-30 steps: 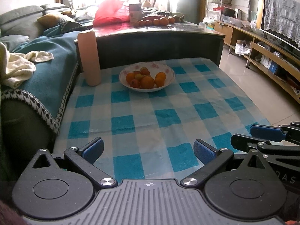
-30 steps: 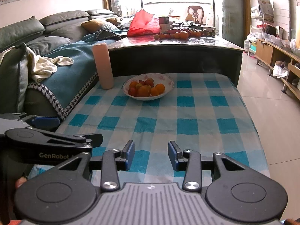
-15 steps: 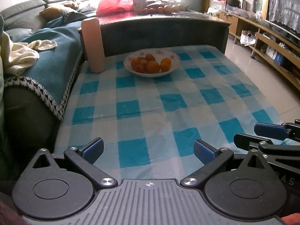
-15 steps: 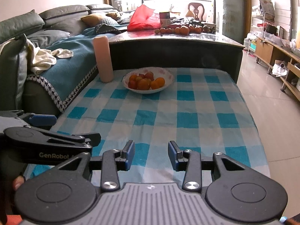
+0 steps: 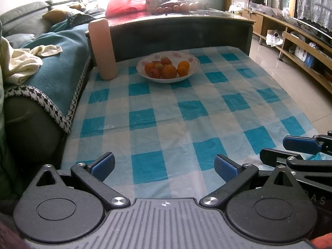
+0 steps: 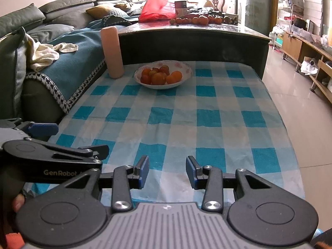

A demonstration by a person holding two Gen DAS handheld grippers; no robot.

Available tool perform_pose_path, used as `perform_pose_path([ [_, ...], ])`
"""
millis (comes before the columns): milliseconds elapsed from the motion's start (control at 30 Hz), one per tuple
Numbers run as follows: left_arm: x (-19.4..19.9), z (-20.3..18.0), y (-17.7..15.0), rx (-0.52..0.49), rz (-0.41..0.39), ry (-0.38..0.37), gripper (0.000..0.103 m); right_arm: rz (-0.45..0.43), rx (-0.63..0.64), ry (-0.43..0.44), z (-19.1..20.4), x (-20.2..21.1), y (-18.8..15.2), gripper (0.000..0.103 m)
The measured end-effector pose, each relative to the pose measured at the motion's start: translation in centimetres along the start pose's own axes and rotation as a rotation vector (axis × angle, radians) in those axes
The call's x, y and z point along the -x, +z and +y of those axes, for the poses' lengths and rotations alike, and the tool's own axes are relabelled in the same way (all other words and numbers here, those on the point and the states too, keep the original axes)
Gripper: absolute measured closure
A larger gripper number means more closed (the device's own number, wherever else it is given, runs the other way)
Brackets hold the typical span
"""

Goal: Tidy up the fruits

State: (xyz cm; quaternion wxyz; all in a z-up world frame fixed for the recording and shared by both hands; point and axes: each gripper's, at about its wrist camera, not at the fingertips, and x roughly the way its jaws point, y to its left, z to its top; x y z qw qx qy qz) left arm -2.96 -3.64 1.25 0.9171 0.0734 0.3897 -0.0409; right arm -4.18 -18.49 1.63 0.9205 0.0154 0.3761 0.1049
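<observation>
A white flowered bowl (image 5: 166,80) (image 6: 164,86) stands at the far end of the blue-checked tablecloth (image 5: 166,124). It holds several orange and red fruits (image 5: 169,71) (image 6: 158,78). My left gripper (image 5: 164,164) hovers over the near edge of the cloth, jaws wide open and empty. My right gripper (image 6: 167,167) hangs beside it on the right, open with a narrower gap and nothing between its blue pads. Both are far from the bowl. Each gripper shows at the edge of the other's view.
A tall pink cylinder (image 5: 102,49) (image 6: 112,51) stands left of the bowl. Behind is a higher dark table with more fruits (image 6: 199,19) and a red bag (image 6: 157,10). A sofa with a teal blanket (image 5: 51,66) runs along the left; tiled floor and shelves (image 5: 300,47) lie on the right.
Both views have tipped slightly downward, so the bowl sits higher in the pictures. The jaws of both grippers keep the same gaps.
</observation>
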Motion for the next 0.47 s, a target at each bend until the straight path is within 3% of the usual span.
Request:
perform_pose_path([
  [467,0.18,-0.22,0.08,-0.023,-0.022,0.029,0.0,0.006,-0.015,-0.024,-0.32,-0.21,0.12,0.041],
])
